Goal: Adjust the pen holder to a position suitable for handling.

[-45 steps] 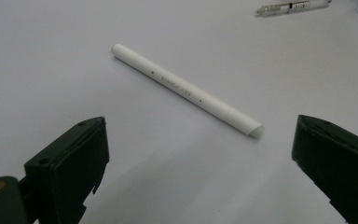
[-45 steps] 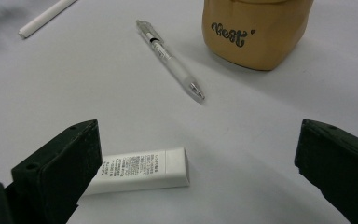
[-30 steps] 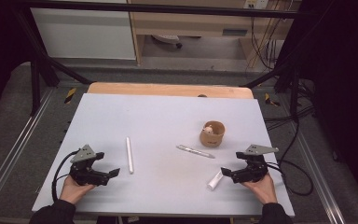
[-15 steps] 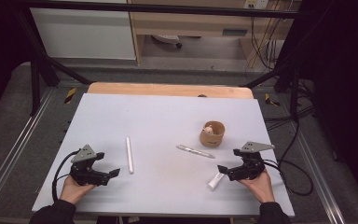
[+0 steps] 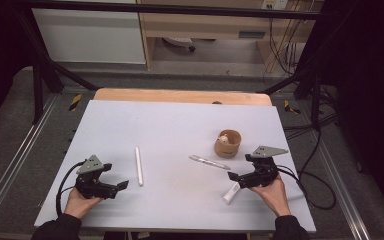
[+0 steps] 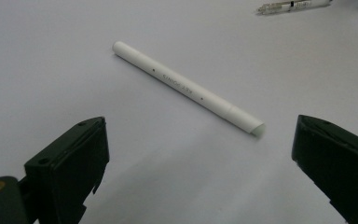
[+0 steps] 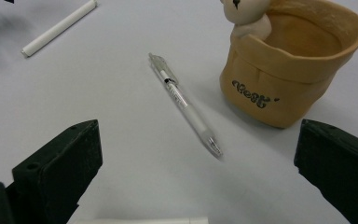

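Pale grey-white table [image 5: 180, 125] w/ a wooden strip along its far edge, dark floor and black frame bars around it. My left gripper [image 5: 111, 186] sits low at the near-left of the table, held in a hand; jaws spread wide apart, nothing btwn them. From the left gripper view I see the white pen [image 6: 186, 87] lying flat just ahead of the jaws, diagonal, its flat end nearer the right-side jaw; faint print along the barrel, too small to read. On the high view that white pen [image 5: 138, 166] lies roughly lengthwise, just to the right of the left gripper, not touching it.

My right gripper [image 5: 236, 178] is at the near-right, also hand-held, jaws wide apart and empty. Ahead of it in the right gripper view: a clear pen [image 7: 185, 103] lying flat, diagonal, and just beside it a tan pot [image 7: 289, 65] shaped like a paper bag, w/ a small bear figure [image 7: 244, 16] on its rim. Pot and clear pen are close but apart. A white tube-like item [image 5: 231, 192] lies on the table right under the right gripper, partly hidden; can't tell what it is. High view puts the pot [image 5: 228, 143] beyond the right gripper, clear pen [image 5: 209, 162] btwn pot and table centre.
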